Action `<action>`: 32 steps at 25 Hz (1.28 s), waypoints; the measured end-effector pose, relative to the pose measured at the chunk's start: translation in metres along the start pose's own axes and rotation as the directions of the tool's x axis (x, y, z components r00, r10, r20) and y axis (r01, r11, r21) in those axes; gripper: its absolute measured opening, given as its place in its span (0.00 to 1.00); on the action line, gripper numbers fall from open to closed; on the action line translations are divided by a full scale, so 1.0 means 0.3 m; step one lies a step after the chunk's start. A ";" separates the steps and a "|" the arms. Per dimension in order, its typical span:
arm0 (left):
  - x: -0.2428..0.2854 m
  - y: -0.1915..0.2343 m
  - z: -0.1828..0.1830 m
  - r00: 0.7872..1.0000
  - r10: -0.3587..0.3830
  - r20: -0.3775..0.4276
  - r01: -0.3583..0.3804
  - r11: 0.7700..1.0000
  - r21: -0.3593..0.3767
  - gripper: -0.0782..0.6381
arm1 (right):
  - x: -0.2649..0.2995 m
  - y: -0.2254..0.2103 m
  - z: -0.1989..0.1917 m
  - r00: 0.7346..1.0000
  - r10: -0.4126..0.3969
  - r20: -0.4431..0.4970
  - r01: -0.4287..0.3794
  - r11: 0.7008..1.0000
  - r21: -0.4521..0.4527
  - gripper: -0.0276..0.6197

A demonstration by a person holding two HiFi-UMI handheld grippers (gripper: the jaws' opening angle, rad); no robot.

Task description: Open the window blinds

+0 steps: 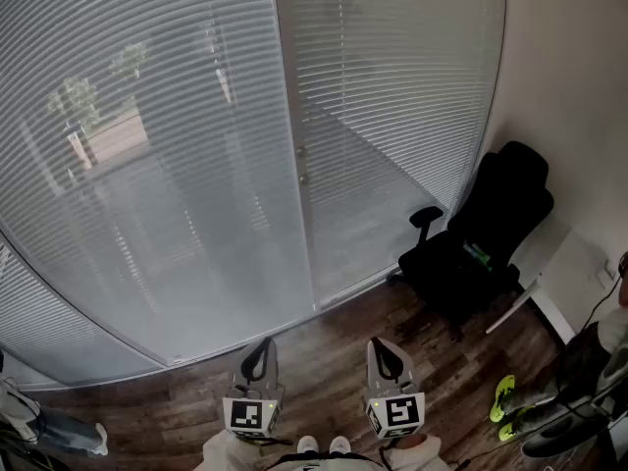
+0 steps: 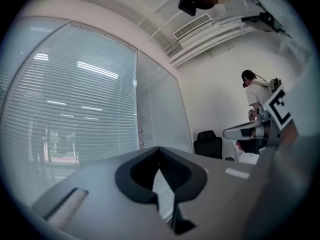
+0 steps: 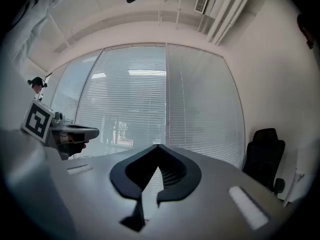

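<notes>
The left gripper [image 1: 259,345] hangs low at 6 o'clock over the wood floor [image 1: 324,361]. Its jaws are pressed together and nothing is in them. It is well apart from the window. The blinds [image 1: 167,165] are down and fill the view from 9 o'clock to 1 o'clock. Their slats look thin and light. They would likely bend if pinched, so the slats are not the place to hold. Two small knobs [image 1: 301,165] sit on the post between the panes, near 12 o'clock. They are probably the hard part to pinch and work, and may be slippery. The right gripper [image 1: 382,345] is just beside the left one, also closed and empty. A black office chair [image 1: 486,234] stands at 3 o'clock.
</notes>
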State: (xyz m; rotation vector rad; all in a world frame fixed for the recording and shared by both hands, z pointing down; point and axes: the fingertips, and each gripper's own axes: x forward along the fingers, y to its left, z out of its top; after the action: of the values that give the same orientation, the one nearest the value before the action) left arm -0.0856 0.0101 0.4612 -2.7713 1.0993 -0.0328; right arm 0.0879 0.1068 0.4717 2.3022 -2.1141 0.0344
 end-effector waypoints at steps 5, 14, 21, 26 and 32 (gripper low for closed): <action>0.008 -0.030 0.001 1.000 -0.008 0.004 0.008 1.000 0.001 0.11 | -0.009 -0.031 -0.002 1.000 -0.005 0.001 0.005 1.000 -0.002 0.04; 0.057 -0.077 0.003 1.000 0.008 -0.011 -0.008 1.000 0.009 0.11 | -0.006 -0.124 0.005 1.000 -0.003 0.027 0.002 0.999 0.049 0.05; 0.093 -0.069 -0.006 1.000 0.008 -0.016 -0.007 1.000 0.014 0.11 | 0.038 -0.143 -0.008 1.000 0.001 0.024 -0.003 0.997 0.072 0.05; 0.127 -0.014 -0.047 1.000 0.022 -0.008 -0.022 1.000 0.007 0.11 | 0.104 -0.112 -0.028 0.999 0.025 0.025 -0.026 0.997 0.075 0.05; 0.254 0.064 -0.083 1.000 0.021 -0.005 -0.021 1.000 -0.001 0.11 | 0.255 -0.126 -0.040 1.000 0.022 0.019 -0.023 0.998 0.051 0.05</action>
State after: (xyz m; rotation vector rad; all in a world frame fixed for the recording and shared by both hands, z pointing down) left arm -0.0450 -0.0592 0.4798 -2.7615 1.1304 -0.0368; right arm 0.1320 0.0342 0.4859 2.3152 -2.1733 0.0682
